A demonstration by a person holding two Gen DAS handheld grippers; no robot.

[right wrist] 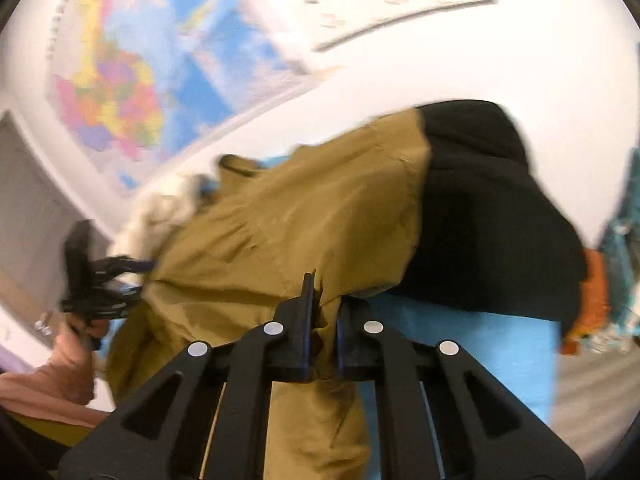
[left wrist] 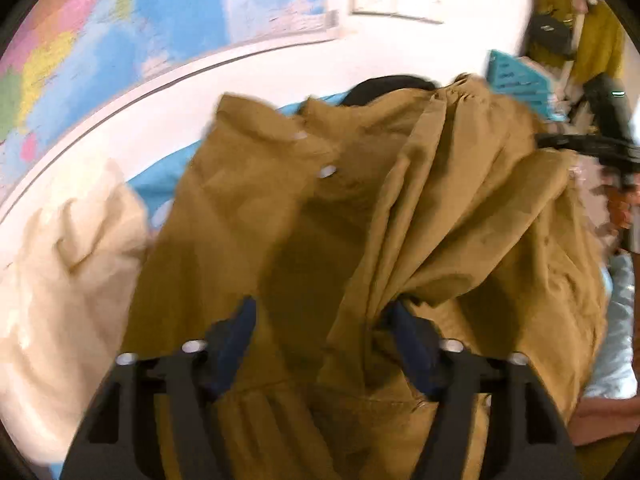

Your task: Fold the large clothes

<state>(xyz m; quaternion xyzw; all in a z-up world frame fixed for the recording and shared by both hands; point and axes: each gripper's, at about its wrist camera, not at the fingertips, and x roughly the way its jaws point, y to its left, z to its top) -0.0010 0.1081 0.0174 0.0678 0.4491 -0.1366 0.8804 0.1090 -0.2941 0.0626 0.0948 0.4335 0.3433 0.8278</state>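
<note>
1. Wall map (left wrist: 132,12): blue with coloured patches, hung on the white wall behind everything; blurred in both views.
2. Blue sheet (right wrist: 460,344): covers the surface under the clothes; bare beside the right gripper.
3. Mustard shirt (left wrist: 304,216): the garment being folded; heaped on the blue sheet, buttons showing, one bunched fold rising through the middle and hiding what lies behind it.
4. Black garment (right wrist: 488,208): just behind the shirt, its edge tucked under the mustard cloth.
5. Cream garment (left wrist: 68,264): crumpled at the shirt's far side, touching it.
6. Left gripper (left wrist: 324,348): jaws apart over the shirt; a gathered fold lies against the right-hand finger, pads not pressing.
7. Right gripper (right wrist: 320,320): jaws closed on a pinch of the shirt's edge.
8. Teal crate (left wrist: 516,76): well apart, by the wall.
</note>
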